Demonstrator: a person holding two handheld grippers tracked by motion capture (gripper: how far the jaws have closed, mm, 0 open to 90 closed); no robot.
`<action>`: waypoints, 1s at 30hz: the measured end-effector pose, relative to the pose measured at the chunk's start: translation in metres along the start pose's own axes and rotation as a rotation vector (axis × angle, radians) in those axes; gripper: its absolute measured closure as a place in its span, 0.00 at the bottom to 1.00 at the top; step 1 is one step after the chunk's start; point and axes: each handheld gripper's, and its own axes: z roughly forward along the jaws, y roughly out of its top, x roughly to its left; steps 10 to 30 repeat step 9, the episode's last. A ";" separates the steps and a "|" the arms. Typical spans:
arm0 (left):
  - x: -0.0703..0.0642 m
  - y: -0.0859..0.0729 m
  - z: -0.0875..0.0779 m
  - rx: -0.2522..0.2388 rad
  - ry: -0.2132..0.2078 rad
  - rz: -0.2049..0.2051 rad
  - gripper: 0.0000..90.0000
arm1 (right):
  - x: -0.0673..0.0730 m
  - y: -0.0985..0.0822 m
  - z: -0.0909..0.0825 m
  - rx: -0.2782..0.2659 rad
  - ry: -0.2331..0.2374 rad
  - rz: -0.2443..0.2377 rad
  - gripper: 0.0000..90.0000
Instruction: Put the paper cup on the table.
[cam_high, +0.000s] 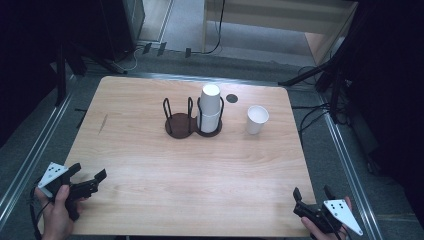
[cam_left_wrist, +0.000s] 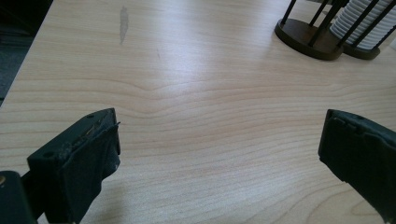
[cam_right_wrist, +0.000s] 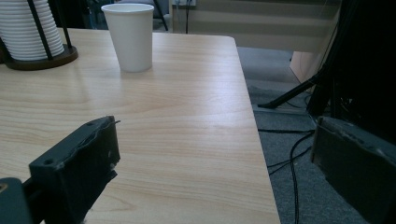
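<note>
Left tongs (cam_high: 92, 181) sit spread at the lower left of the high view, right tongs (cam_high: 312, 194) spread at the lower right, both empty and parked at the near edge of the surface (cam_high: 150, 160); looks like the opening step, nothing grasped yet; the loose paper cup (cam_high: 257, 119) stands upright right of centre, well apart from both tongs, nearer the right pair, and sits in the upper left of the right gripper view; beside it the cup holder (cam_high: 192, 122) carries a stack of cups (cam_high: 210, 107) in its right ring; next move, I'd judge, calls for the right tongs to reach forward and close gently on the cup's wall without crushing it.
</note>
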 end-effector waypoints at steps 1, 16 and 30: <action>0.000 0.000 0.000 0.001 0.000 -0.001 0.00 | 0.000 0.000 0.000 0.000 -0.001 -0.003 0.02; -0.002 0.003 0.006 0.034 0.002 0.021 0.00 | 0.002 -0.004 0.000 0.005 -0.024 -0.007 0.02; -0.002 0.003 0.006 0.034 0.002 0.021 0.00 | 0.002 -0.004 0.000 0.005 -0.024 -0.007 0.02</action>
